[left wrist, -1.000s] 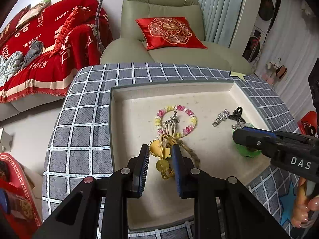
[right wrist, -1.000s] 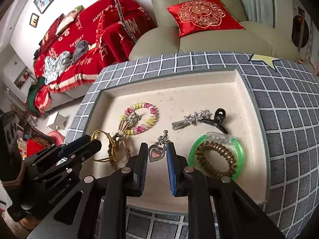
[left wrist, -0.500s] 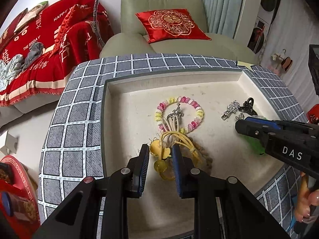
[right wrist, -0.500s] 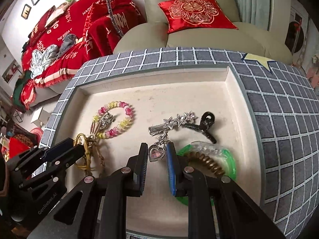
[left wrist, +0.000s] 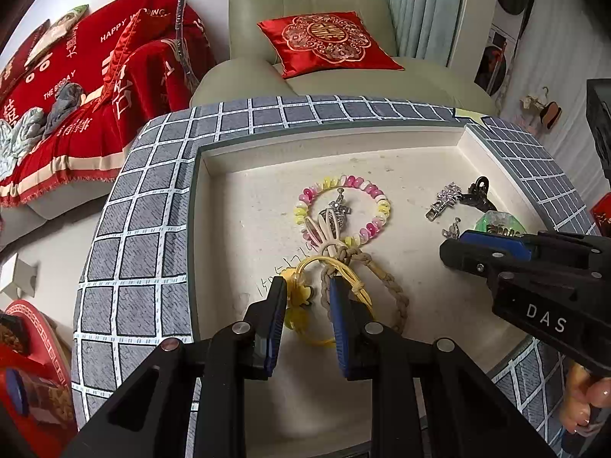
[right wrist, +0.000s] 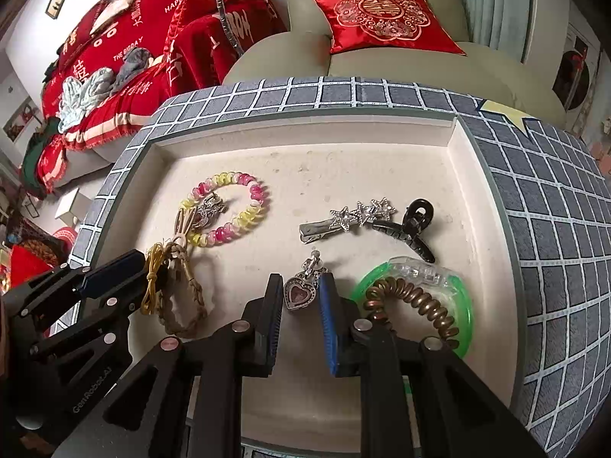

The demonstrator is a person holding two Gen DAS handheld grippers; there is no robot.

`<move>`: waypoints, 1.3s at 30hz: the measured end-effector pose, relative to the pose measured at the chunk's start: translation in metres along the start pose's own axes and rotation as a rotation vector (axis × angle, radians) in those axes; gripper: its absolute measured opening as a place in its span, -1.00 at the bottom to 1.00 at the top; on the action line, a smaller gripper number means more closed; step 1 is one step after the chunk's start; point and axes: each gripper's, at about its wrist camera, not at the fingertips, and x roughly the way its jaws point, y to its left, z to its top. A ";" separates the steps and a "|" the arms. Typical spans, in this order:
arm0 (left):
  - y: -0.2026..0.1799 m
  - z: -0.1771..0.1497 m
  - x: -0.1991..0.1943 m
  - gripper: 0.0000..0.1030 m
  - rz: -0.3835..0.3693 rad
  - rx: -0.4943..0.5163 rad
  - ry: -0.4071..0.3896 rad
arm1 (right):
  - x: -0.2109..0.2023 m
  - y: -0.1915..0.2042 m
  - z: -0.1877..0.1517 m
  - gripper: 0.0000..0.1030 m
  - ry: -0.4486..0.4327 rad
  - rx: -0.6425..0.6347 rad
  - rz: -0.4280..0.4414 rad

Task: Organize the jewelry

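A cream tray [left wrist: 202, 198] holds the jewelry. My left gripper [left wrist: 307, 284] is shut on a yellow flower-charm bracelet [left wrist: 296, 297] at the tray's near left, its cord tangled with a braided tan bracelet [left wrist: 393, 286]. Just beyond lies a pink and yellow bead bracelet [left wrist: 366, 187]. In the right wrist view my right gripper [right wrist: 301, 278] straddles a heart pendant [right wrist: 299, 294] resting on the tray floor. Its jaws are opening, with thin gaps beside the heart. The left gripper [right wrist: 141, 282] shows at the left there, with the yellow cord [right wrist: 151, 286] in it.
A silver star clip [right wrist: 343, 219] and a black claw clip [right wrist: 416, 225] lie in the tray's right half. A green ring [right wrist: 464, 301] with a brown coil tie [right wrist: 412, 297] sits by the right wall. Grey checked cloth [right wrist: 553, 229] surrounds the tray; an armchair and red sofa stand behind.
The right gripper's jaws have spread slightly off the heart pendant, and it has sunk a little toward the tray. The left gripper keeps its hold and has barely moved.
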 end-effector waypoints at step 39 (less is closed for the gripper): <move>-0.007 -0.008 -0.059 1.00 0.069 0.005 -0.156 | -0.091 -0.038 -0.047 0.58 -0.162 0.178 0.076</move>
